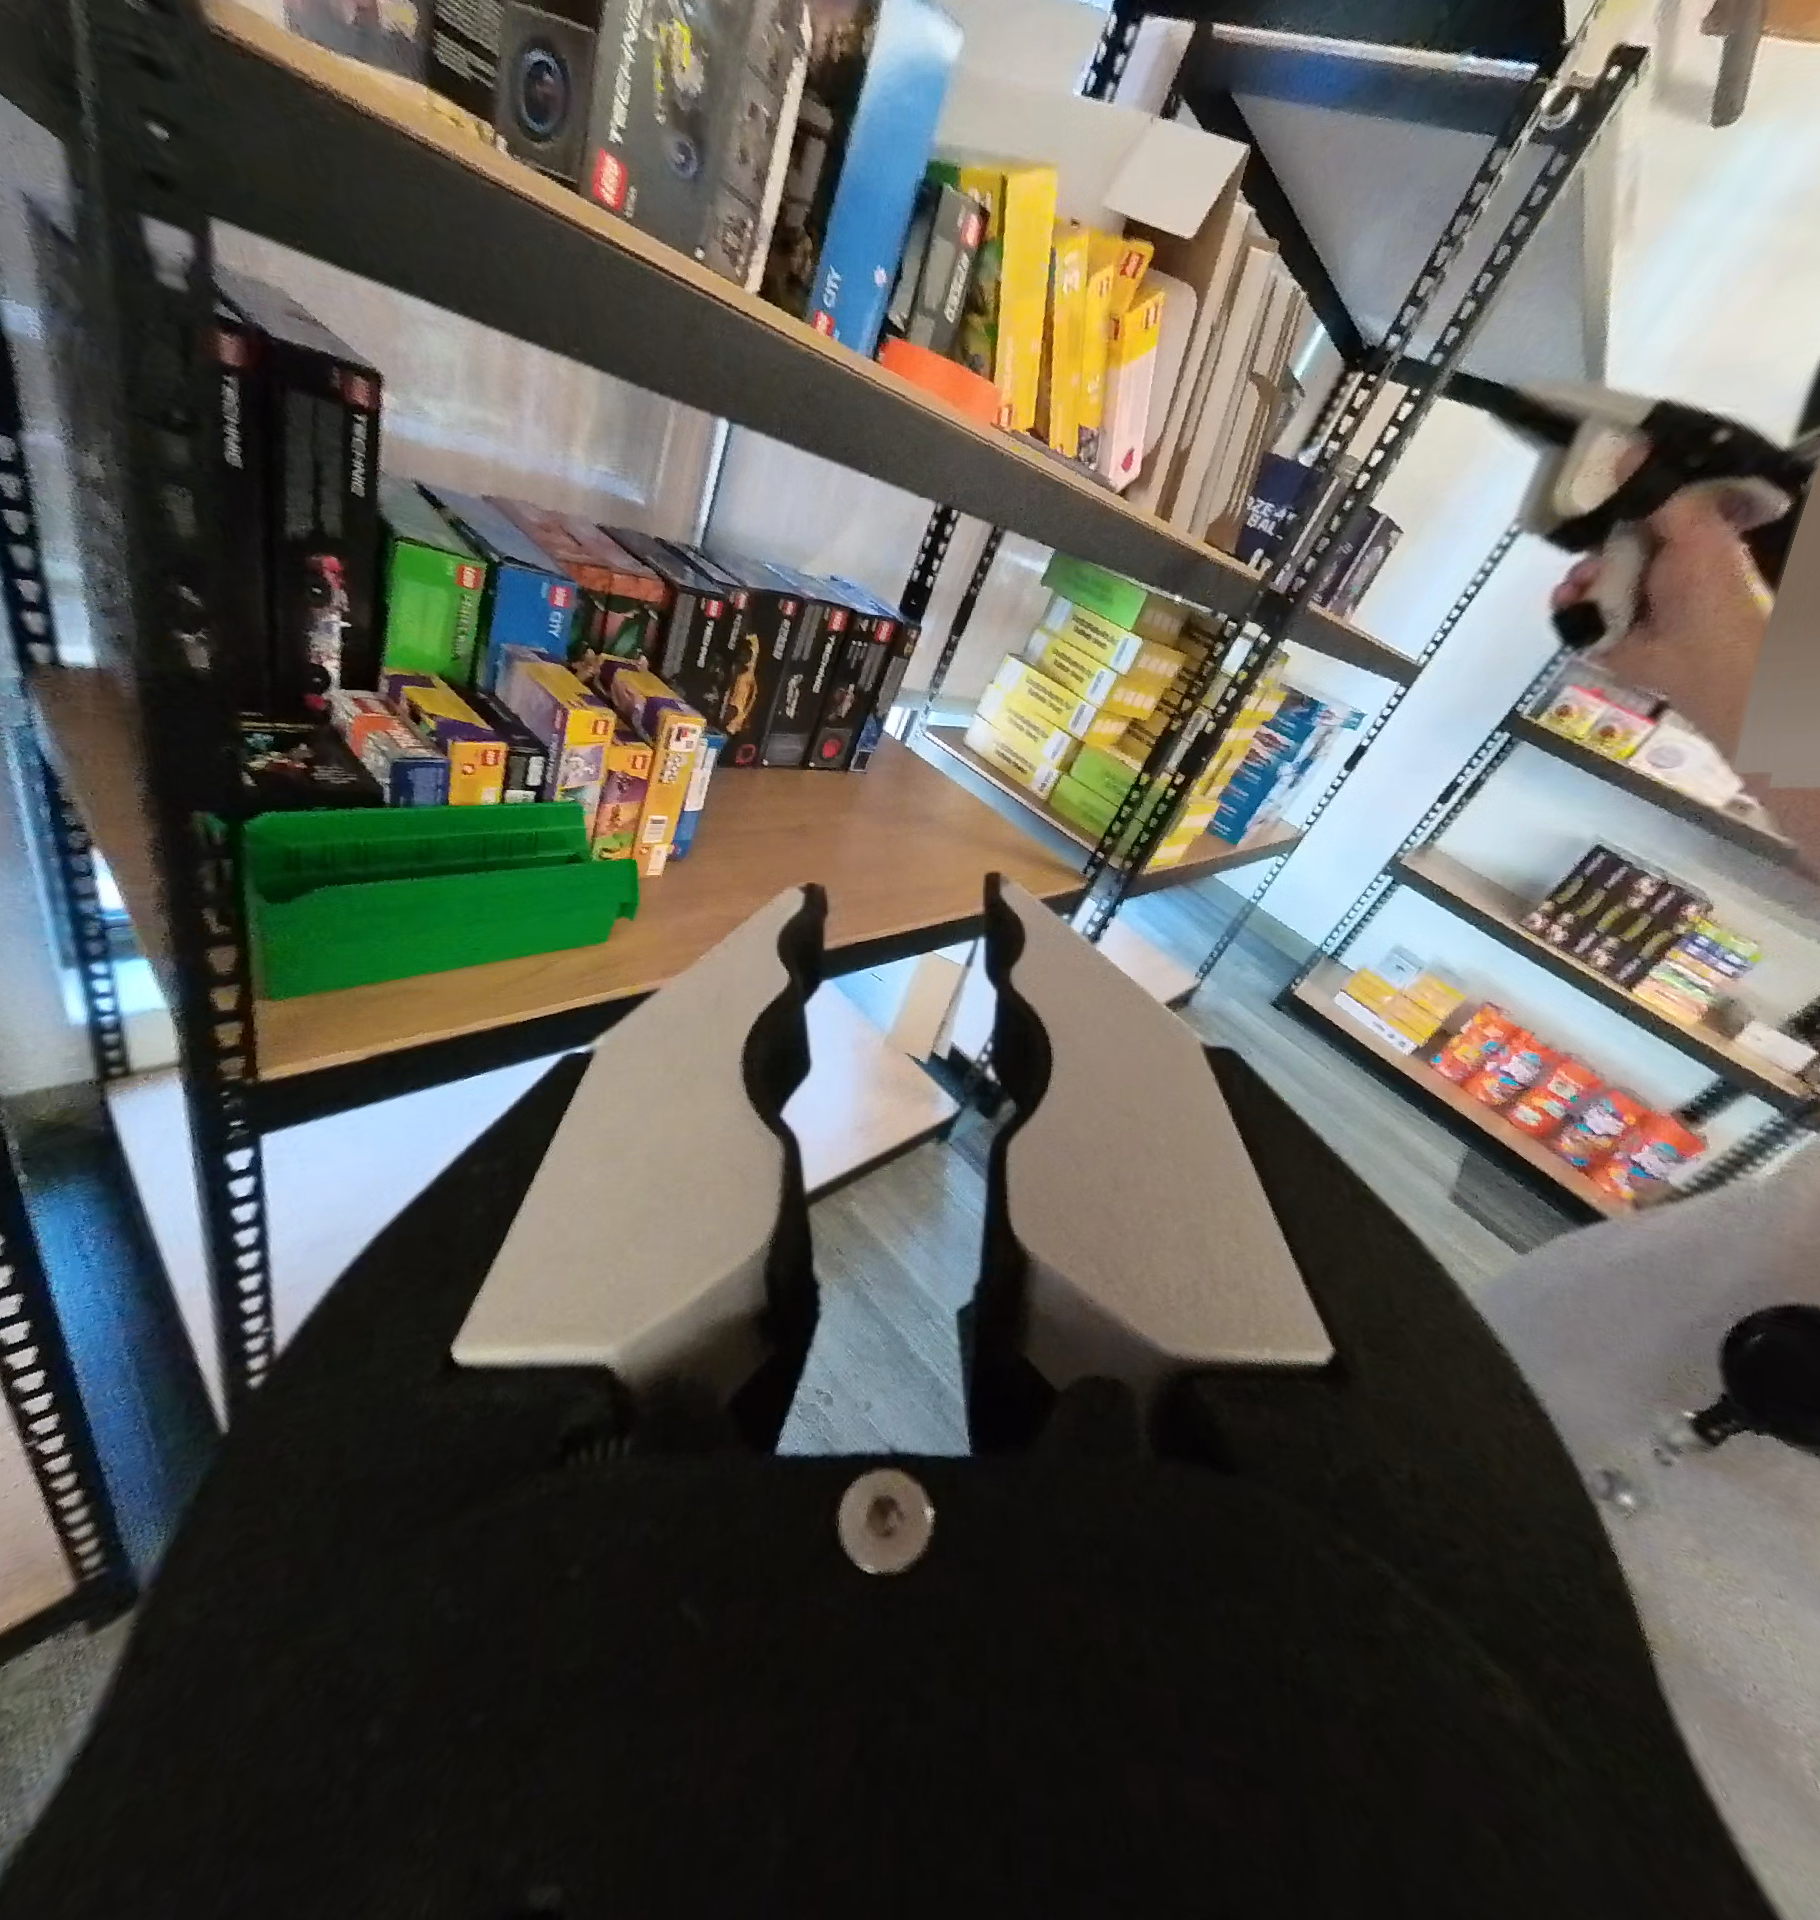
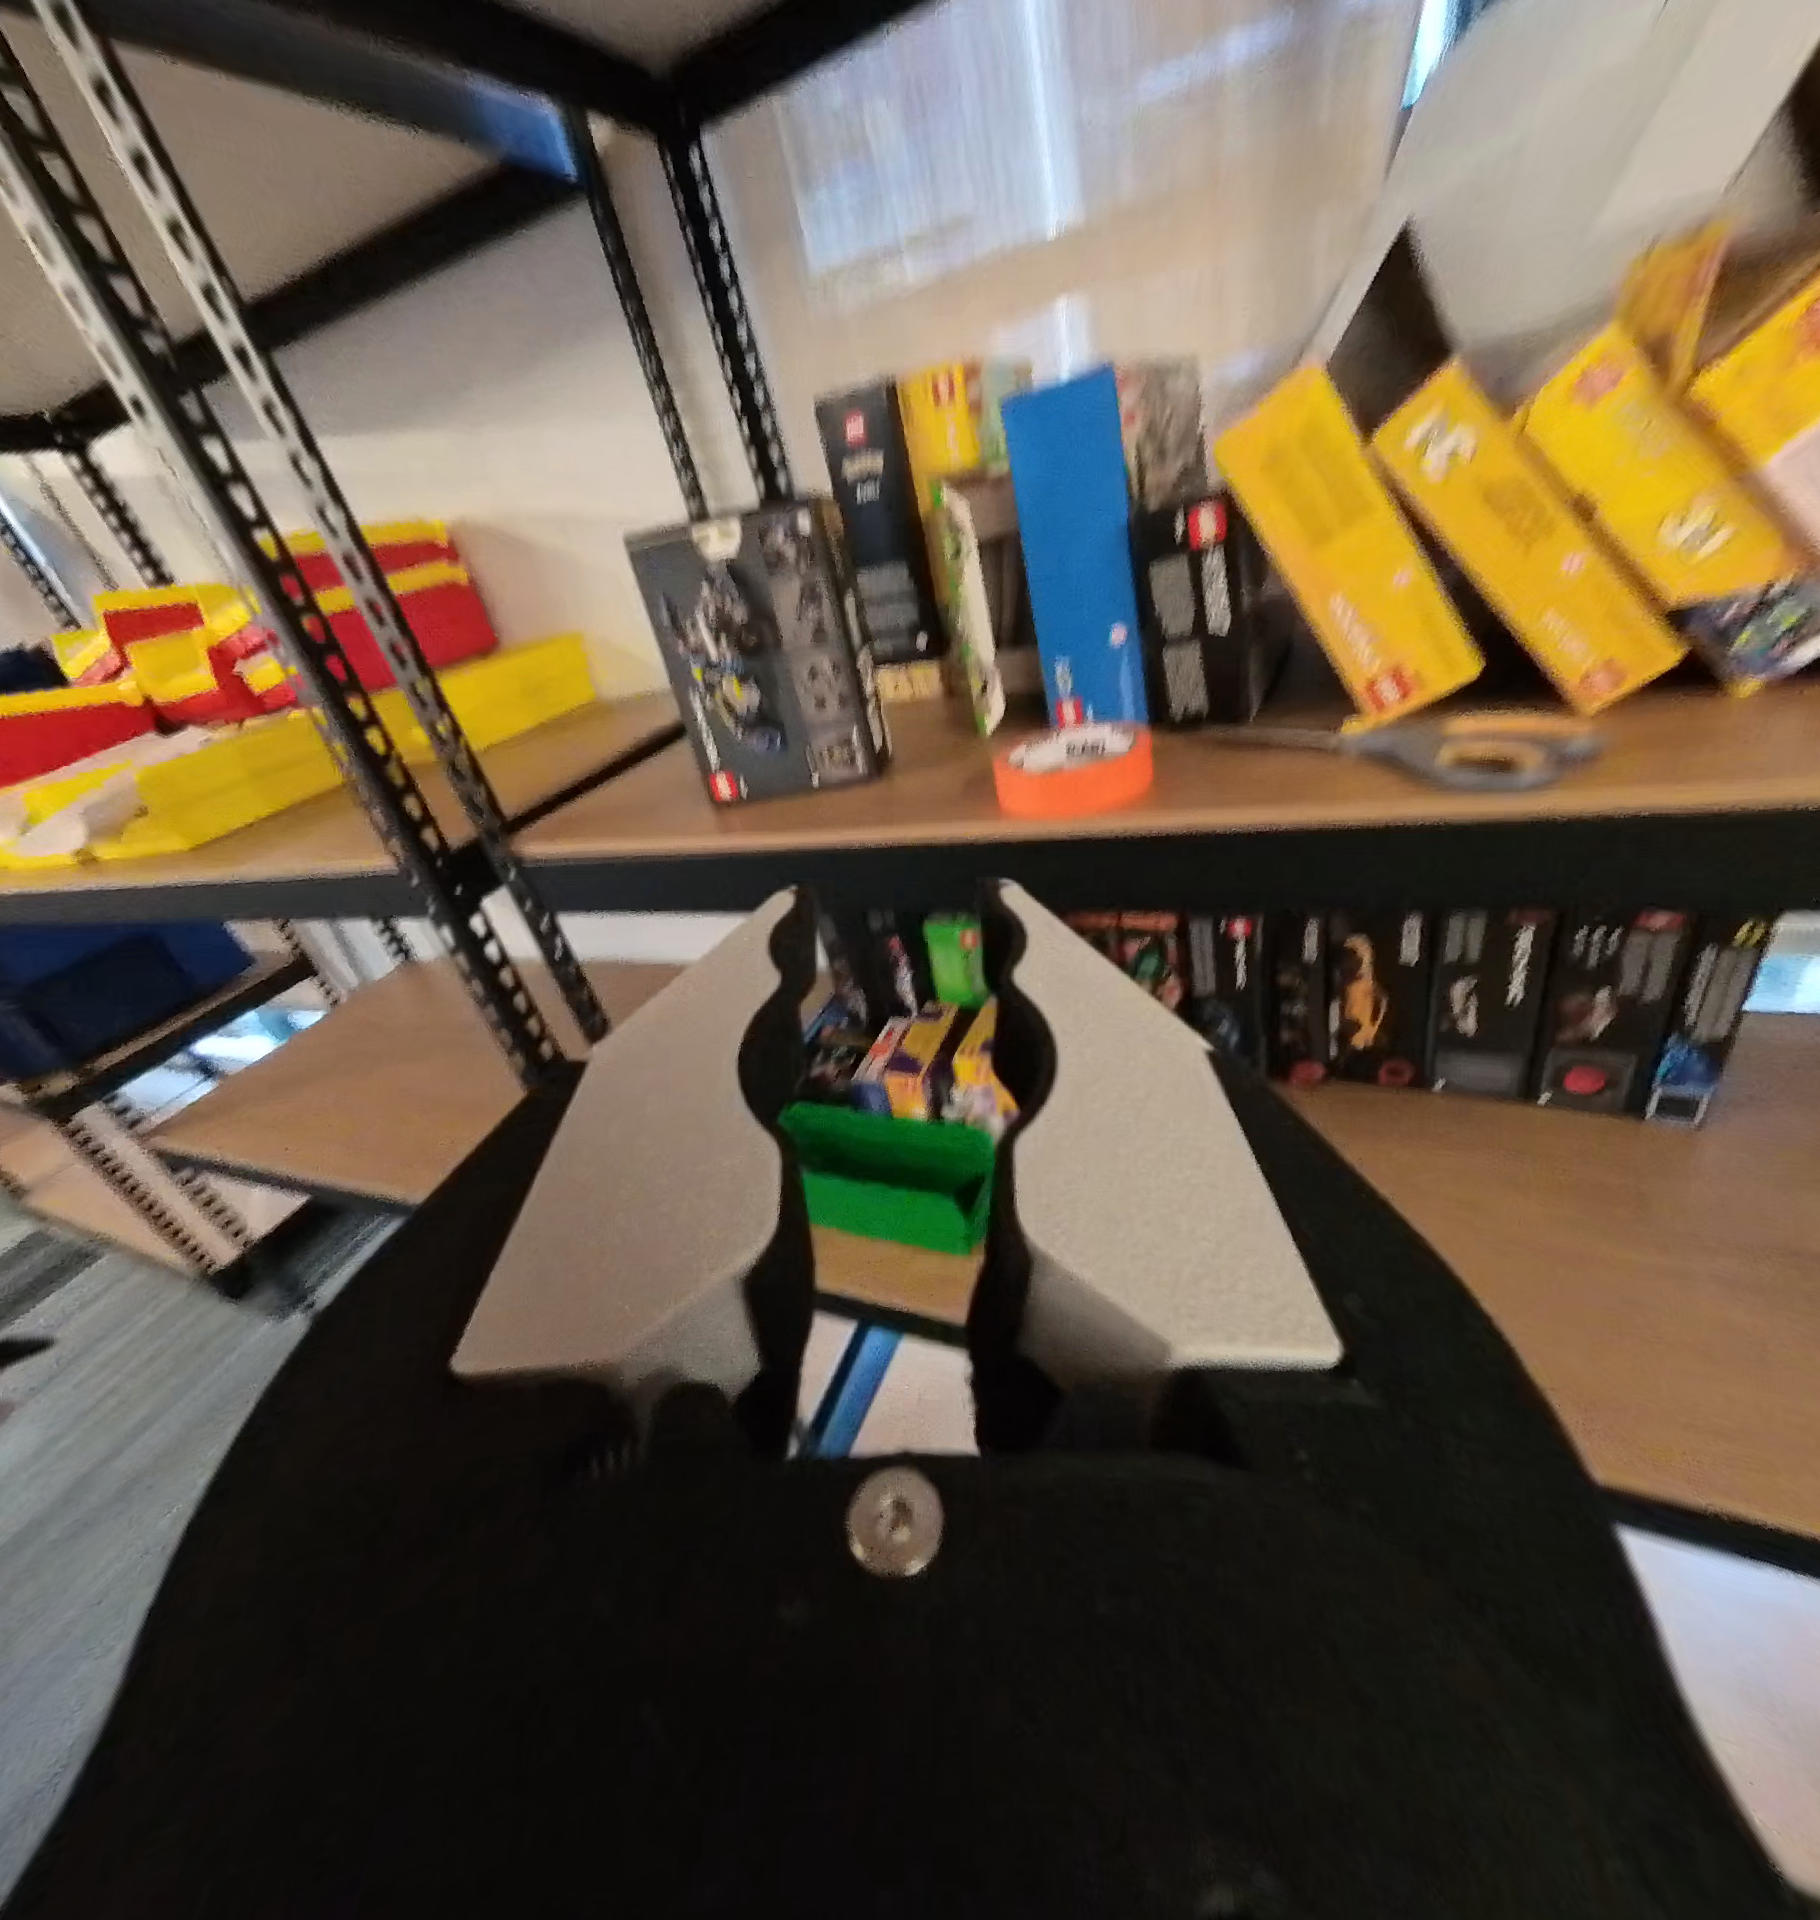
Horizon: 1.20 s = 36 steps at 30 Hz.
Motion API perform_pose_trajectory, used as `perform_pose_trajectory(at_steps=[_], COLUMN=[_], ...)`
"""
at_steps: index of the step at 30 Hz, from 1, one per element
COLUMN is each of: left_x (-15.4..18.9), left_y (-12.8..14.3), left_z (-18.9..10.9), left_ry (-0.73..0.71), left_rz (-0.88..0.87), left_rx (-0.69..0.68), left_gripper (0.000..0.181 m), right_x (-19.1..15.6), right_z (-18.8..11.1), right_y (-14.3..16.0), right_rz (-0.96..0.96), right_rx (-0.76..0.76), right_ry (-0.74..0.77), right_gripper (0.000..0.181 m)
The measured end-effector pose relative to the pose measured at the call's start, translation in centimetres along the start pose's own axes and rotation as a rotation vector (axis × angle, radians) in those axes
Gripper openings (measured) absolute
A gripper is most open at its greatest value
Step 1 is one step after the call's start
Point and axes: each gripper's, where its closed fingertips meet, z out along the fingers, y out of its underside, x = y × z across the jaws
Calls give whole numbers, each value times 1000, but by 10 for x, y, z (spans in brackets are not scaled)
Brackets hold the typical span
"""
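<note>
My left claw [image 1: 898,909] hangs part-open and empty just short of the wooden shelf board [image 1: 844,842]; the green plastic bin [image 1: 428,914] sits ahead to its left. My right claw [image 2: 898,904], likewise part-open and empty, frames that bin [image 2: 890,1179], the orange tape roll [image 2: 1072,767] above.

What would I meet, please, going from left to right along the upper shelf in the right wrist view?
Red and yellow bins → grey box → orange tape roll → scissors lying below the leaning yellow boxes.
</note>
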Motion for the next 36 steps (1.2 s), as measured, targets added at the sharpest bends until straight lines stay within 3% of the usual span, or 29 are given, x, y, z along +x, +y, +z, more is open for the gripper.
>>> perform_pose_trajectory(at_steps=[3, 7, 12, 15, 19, 25, 28, 31, 36], left_x=[-1, 6, 19, 22, 30, 40, 46, 48, 62], left_y=[-2, -6, -27, -44, -58, -40, -31, -23, -52], left_z=[-13, -20, -28, -29, -13, 57, 106, 164, 262], left_ry=[-28, -39, -39, -60, -55, -39, -18, -7, 21], left_rz=[39, 57, 99, 150, 174, 194, 182, 183, 250], left_rx=[32, 49, 41, 32, 26, -84, -131, -213, -175], left_gripper=[30, 31, 34, 34, 32, 32, 29, 29, 30], right_x=[-14, -35, -59, -65, -54, -17, 0, 23, 47], right_z=[-2, 8, 44, 76, 129, 220, 273, 322, 360], right_y=[-32, -26, 44, 89, 115, 91, 75, 80, 103], right_rz=[-113, -256, -249, -243, -369, -601, -645, -688, -716], right_rx=[42, -41, -220, -333, -427, -417, -380, -456, -631], right_ry=[20, 4, -169, -249, -261, -246, -295, -326, -385], right_gripper=[30, 33, 53, 51, 44, 44, 44, 46, 43])
